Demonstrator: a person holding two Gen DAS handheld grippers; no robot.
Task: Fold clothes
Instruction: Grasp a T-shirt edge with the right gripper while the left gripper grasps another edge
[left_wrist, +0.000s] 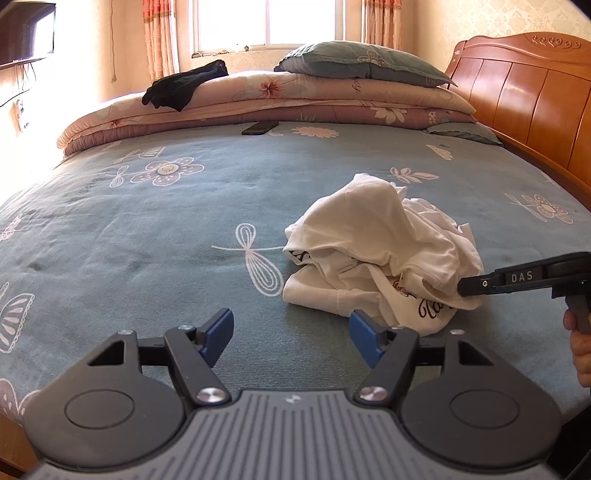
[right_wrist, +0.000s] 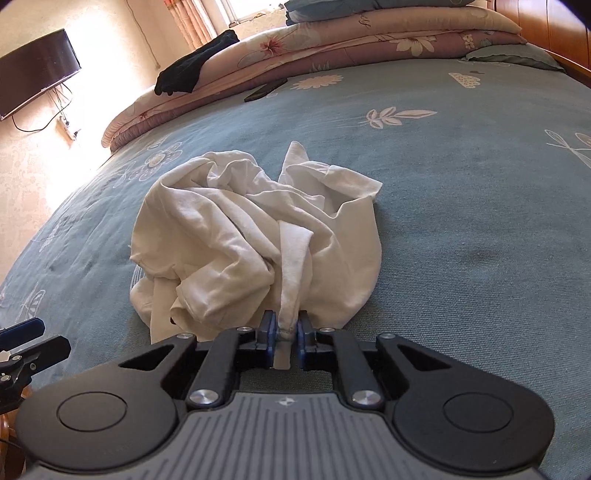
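One bed (left_wrist: 147, 221) carries one stack of folded quilts (left_wrist: 258, 99) along its far edge, two pillows and one dark garment (left_wrist: 184, 83). One crumpled white T-shirt (left_wrist: 373, 243) lies toward the headboard side, bare sheet all around. The right hand-held gripper (right_wrist: 284, 332) is clamped on its fabric; the left hand-held gripper (left_wrist: 291, 332) gapes apart just beside it.

This is a bedroom in a home. A big bed (left_wrist: 184, 221) fills the room, with a blue sheet that has flowers and dragonflies on it. Folded quilts (left_wrist: 280, 99) and a pillow (left_wrist: 362, 62) lie at the far side. A wooden headboard (left_wrist: 524, 96) stands beside them. There is a window (left_wrist: 266, 22) with curtains (left_wrist: 159, 37), and a TV (right_wrist: 37, 70) on the wall.
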